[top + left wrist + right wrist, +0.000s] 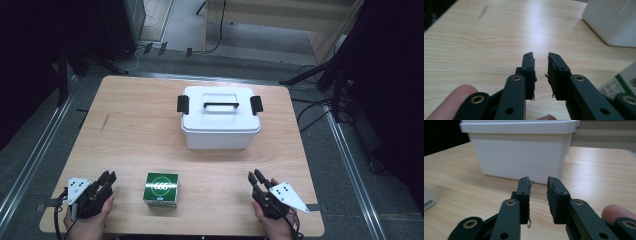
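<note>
A white lidded storage box [220,125] with a black handle [220,105] and two black side latches stands at the middle back of the wooden table [135,130]. A small green carton [161,189] sits near the front edge. My left gripper [109,176] rests at the front left, to the left of the carton, open by a narrow gap with nothing in it. At the front right, my right gripper [255,175] is likewise open and empty. In the left gripper view the left gripper [541,56] points over bare wood. The right gripper [538,180] faces the white box [521,150].
The table edges drop to a grey floor with metal rails and cables around it. Dark stands and a wooden frame stand behind the table. A corner of the white box [611,20] and the carton [624,80] lie to the right in the left gripper view.
</note>
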A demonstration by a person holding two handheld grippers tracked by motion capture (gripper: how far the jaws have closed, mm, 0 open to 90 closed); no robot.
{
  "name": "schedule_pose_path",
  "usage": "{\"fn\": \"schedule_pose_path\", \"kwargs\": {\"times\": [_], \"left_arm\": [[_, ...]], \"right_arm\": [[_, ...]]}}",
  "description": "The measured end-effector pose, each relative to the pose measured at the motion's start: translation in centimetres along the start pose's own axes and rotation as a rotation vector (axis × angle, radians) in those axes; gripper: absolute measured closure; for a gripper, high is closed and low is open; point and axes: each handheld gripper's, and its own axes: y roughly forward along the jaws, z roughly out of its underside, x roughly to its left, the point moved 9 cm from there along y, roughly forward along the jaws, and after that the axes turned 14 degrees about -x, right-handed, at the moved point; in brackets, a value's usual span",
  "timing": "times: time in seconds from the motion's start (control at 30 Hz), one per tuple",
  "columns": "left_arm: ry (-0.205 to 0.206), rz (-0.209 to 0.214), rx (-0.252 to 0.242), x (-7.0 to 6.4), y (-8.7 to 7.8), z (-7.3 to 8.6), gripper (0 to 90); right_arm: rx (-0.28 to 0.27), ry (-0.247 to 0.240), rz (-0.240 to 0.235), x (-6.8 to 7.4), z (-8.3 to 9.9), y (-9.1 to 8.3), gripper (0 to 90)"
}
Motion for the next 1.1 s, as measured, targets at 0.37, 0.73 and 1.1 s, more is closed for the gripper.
{"fn": "schedule_pose_path", "kwargs": {"times": [0.37, 0.73, 1.1], "left_arm": [[-0.005, 0.1, 0.07, -3.3, 0.1, 1.3, 84.2], [0.027, 0.175, 0.094, -6.0, -0.2, 1.9, 89.7], [0.051, 0.262, 0.147, -9.9, -0.2, 3.6, 90.0]], "right_arm": [[0.082, 0.052, -0.132, 7.6, 1.0, 2.0, 79.4], [0.142, 0.076, -0.299, 13.5, 2.4, 3.2, 84.0], [0.227, -0.003, -0.321, 16.0, 5.2, 3.9, 90.0]]}}
